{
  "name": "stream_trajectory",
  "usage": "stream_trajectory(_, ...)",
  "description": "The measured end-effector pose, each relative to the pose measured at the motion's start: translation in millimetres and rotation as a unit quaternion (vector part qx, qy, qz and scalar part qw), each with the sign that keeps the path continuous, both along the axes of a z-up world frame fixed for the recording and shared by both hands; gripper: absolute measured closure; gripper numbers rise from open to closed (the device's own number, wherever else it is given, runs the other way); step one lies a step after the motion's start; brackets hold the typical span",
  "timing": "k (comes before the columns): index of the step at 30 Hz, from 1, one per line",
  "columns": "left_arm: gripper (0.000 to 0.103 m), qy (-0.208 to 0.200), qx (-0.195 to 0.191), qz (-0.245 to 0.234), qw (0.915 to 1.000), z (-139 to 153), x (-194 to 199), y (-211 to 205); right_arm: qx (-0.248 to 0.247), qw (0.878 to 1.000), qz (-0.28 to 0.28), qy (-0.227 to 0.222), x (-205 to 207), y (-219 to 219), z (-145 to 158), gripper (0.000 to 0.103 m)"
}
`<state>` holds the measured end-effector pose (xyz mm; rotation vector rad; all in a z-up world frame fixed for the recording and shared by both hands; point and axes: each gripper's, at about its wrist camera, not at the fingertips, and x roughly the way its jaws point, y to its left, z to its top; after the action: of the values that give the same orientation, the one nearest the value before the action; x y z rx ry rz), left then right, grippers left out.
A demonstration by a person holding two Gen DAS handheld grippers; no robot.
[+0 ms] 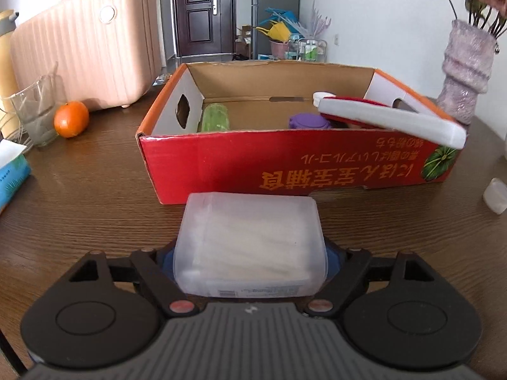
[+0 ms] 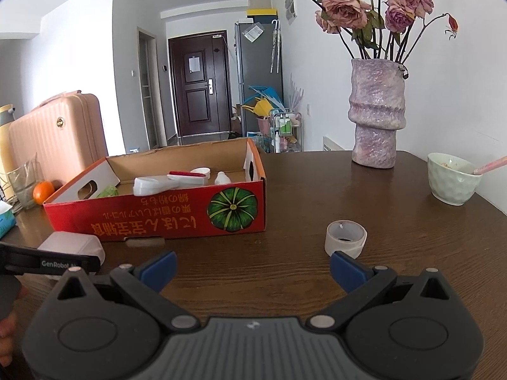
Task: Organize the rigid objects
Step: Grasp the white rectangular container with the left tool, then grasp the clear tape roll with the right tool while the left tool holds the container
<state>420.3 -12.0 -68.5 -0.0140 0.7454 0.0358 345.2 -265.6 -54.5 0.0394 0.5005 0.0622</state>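
A translucent plastic box (image 1: 250, 237) holding pale sticks rests on the wooden table (image 1: 95, 190), just in front of the red cardboard carton (image 1: 285, 164). My left gripper (image 1: 250, 264) is shut on it, a blue pad against each side. The right wrist view shows the same box (image 2: 71, 245) with a left finger (image 2: 47, 264) across it. In the carton lie a green bottle (image 1: 215, 117), a purple lid (image 1: 309, 122) and a white-and-red flat case (image 1: 389, 120) leaning over the near rim. My right gripper (image 2: 253, 269) hangs open and empty above the table, near a roll of tape (image 2: 345, 237).
A pink suitcase (image 1: 85, 44), a glass (image 1: 35, 110) and an orange (image 1: 71, 118) stand at the left. A blue tissue pack (image 1: 12, 177) lies at the left edge. A purple vase (image 2: 377, 110) with dried roses and a green bowl (image 2: 450, 177) stand at the right.
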Motion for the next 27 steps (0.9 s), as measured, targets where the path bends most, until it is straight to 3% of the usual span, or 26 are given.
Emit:
stream_trajectory(11, 0.02, -0.066, 0.025, -0.001, 0.9975, 19.2, -27.5, -9.8, 0.003, 1.0, 0.002, 0.003, 2.0, -1.3, -1.0, 0.0)
stream_trajectory(27, 0.02, -0.142, 0.011, -0.022, 0.9895, 54.4, -74.6, -18.9, -0.009, 1.0, -0.007, -0.009, 0.4, -4.9, 1.6, 0.0)
